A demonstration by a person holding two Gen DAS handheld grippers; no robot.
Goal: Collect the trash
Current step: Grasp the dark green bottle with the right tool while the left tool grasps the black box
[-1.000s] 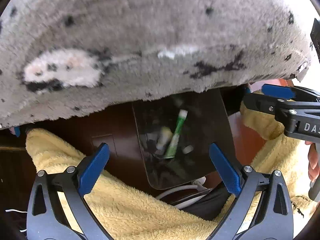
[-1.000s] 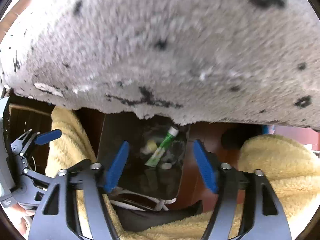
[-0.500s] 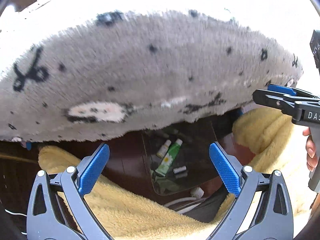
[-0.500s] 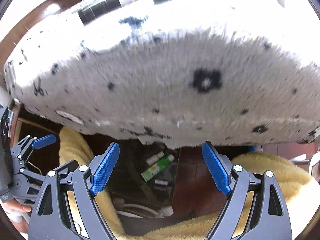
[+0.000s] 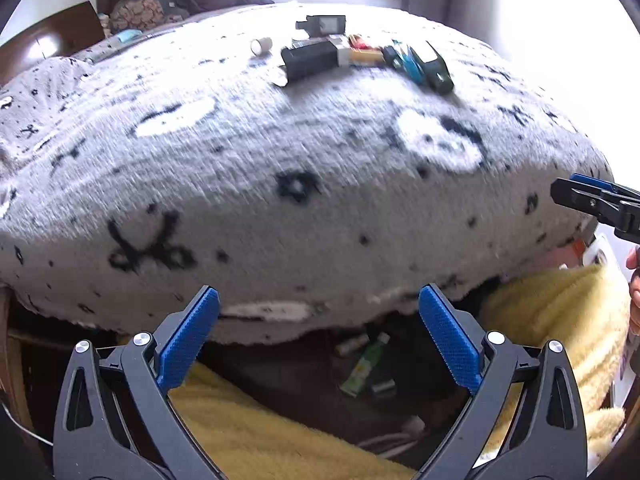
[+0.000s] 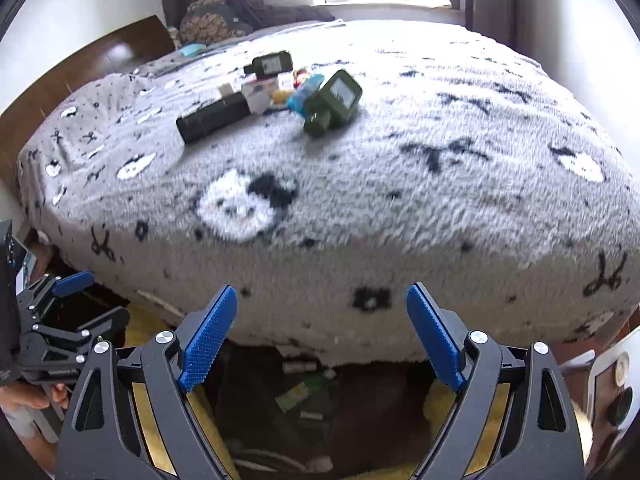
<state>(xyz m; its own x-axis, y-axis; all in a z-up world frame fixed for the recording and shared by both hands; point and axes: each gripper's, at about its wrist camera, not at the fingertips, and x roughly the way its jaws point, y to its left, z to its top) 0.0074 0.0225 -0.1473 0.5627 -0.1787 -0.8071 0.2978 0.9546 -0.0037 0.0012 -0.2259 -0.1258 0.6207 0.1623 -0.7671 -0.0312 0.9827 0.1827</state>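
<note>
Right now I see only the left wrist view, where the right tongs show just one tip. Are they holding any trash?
Observer: No. The right tongs are open and have just been opening wider, and nothing is between them.
Operator: And the dark green box at the right end of the pile, what is on its face?
Observer: A pale panel, turned toward the right wrist camera.

Trash, bed top: black box (image 6: 212,118) lying flat; white carton (image 6: 260,94) touching its end; green bottles, one tipped (image 6: 334,102), one behind (image 6: 270,65); blue-black pack (image 5: 420,65); small white cap (image 5: 261,45). Bin (image 5: 372,396) below bed edge: green tube (image 5: 366,364), misc. bits.
</note>
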